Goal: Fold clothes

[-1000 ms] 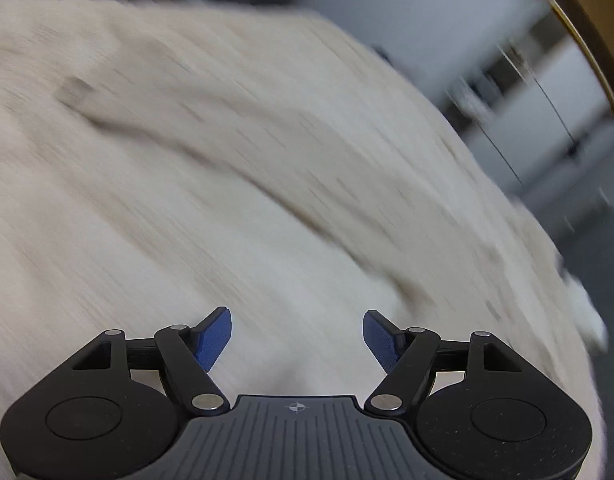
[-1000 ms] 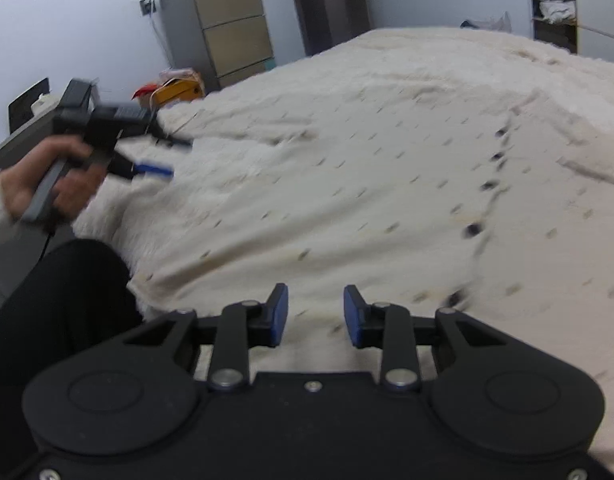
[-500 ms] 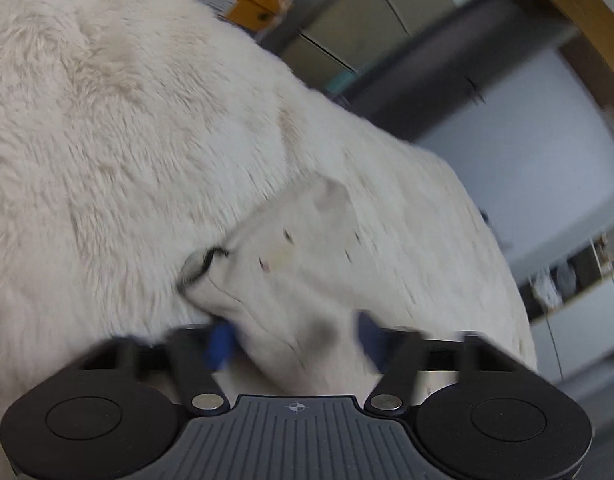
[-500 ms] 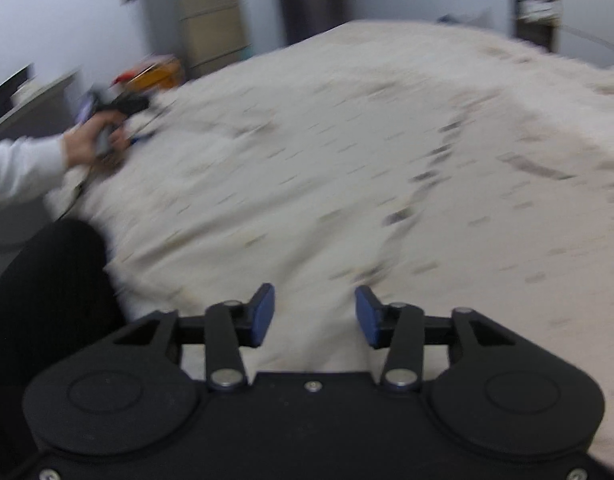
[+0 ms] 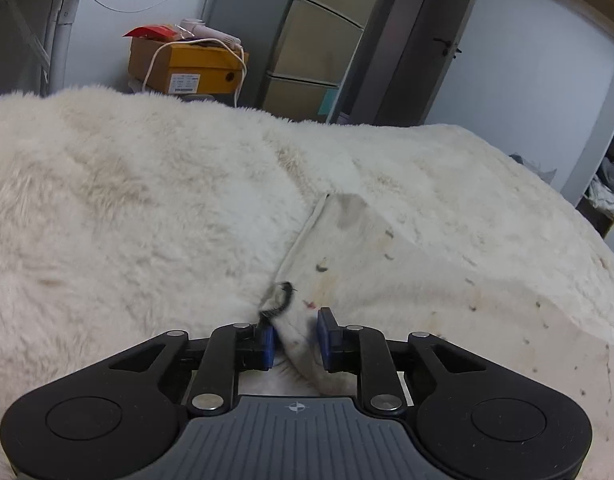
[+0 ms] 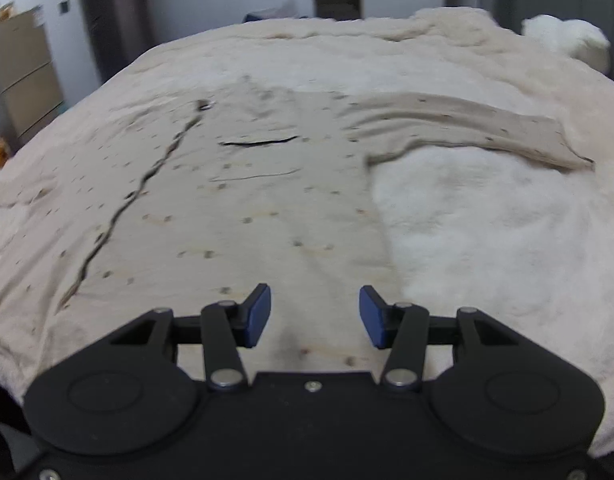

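Observation:
A cream speckled garment [image 6: 235, 208] lies spread on a white fluffy bed cover [image 6: 487, 224], one sleeve [image 6: 487, 128] stretched to the right, a dark zipper line [image 6: 147, 184] running down its left half. My left gripper [image 5: 294, 338] is shut on a corner of this garment [image 5: 371, 264], near a dark zipper end [image 5: 281, 296]; fabric is pinched between the blue pads. My right gripper [image 6: 314, 316] is open and empty, hovering just above the garment's near hem.
The white fluffy cover also fills the left wrist view [image 5: 127, 208]. Beyond the bed stand a yellow cardboard box [image 5: 187, 66] with a white cable, a drawer cabinet [image 5: 311, 52] and a dark door. A white fluffy pillow [image 6: 567, 40] lies at the far right.
My left gripper has swung to the garment's corner and closed on it. My right gripper has turned right along the garment's near edge and opened wider.

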Demonstrator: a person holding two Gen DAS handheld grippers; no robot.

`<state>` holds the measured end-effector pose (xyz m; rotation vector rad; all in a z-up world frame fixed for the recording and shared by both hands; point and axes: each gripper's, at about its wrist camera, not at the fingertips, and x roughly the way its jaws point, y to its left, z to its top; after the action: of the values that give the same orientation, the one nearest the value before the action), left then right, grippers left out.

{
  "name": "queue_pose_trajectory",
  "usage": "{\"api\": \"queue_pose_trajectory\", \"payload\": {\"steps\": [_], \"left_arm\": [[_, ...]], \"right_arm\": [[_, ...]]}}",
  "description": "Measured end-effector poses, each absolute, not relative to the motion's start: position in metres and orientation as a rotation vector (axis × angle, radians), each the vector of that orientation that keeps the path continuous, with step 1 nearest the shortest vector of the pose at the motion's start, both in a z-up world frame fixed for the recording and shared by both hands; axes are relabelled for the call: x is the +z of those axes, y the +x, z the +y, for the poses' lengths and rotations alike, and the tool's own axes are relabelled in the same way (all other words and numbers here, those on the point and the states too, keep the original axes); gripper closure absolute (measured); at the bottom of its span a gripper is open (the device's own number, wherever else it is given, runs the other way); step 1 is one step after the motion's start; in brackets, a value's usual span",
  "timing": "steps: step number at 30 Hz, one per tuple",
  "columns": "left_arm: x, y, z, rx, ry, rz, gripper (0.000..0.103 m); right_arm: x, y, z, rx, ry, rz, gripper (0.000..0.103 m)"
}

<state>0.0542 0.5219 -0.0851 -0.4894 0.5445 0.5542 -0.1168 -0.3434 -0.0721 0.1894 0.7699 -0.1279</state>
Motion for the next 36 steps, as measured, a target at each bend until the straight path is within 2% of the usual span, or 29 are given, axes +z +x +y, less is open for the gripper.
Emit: {"api": "queue_pose_trajectory", "payload": {"steps": [6,13,14,15,16,20,26,29,30,31,33,36], "left_arm": [[-0.086,0.062,0.516,0.558,-0.436,0.558,0.077],[-0.085,0.058,0.517,0.555,-0.456,0.545,0.075],[-0.082,0.056,0.517,0.551,-0.465,0.534,0.076],[-0.078,0.056,0.518,0.539,-0.463,0.516,0.087],[-0.072,0.056,0.519,0.531,-0.456,0.496,0.102],[-0.059,0.051,0.531,0.558,-0.478,0.454,0.099],[-0.075,0.023,0.560,0.734,-0.639,0.492,0.095],[-0.082,0.004,0.562,0.667,-0.829,0.485,0.071],[-0.086,-0.003,0.559,0.598,-0.934,0.476,0.059],[-0.090,-0.005,0.554,0.543,-1.000,0.471,0.053],[-0.098,0.001,0.544,0.469,-1.057,0.492,0.044],[-0.110,0.015,0.528,0.440,-1.101,0.497,0.039]], "right_arm": [[-0.077,-0.119,-0.348,-0.135,0.207,0.758,0.049],[-0.084,-0.117,-0.354,-0.148,0.260,0.774,0.048],[-0.084,-0.117,-0.354,-0.149,0.262,0.775,0.048],[-0.084,-0.116,-0.355,-0.150,0.265,0.776,0.048],[-0.085,-0.116,-0.354,-0.151,0.265,0.778,0.049],[-0.085,-0.115,-0.353,-0.147,0.259,0.779,0.049],[-0.086,-0.115,-0.355,-0.144,0.274,0.774,0.050],[-0.086,-0.116,-0.355,-0.141,0.274,0.771,0.050],[-0.086,-0.115,-0.355,-0.140,0.274,0.771,0.050],[-0.086,-0.115,-0.355,-0.141,0.272,0.771,0.050],[-0.086,-0.115,-0.355,-0.141,0.269,0.770,0.050],[-0.086,-0.115,-0.355,-0.142,0.266,0.769,0.050]]}}
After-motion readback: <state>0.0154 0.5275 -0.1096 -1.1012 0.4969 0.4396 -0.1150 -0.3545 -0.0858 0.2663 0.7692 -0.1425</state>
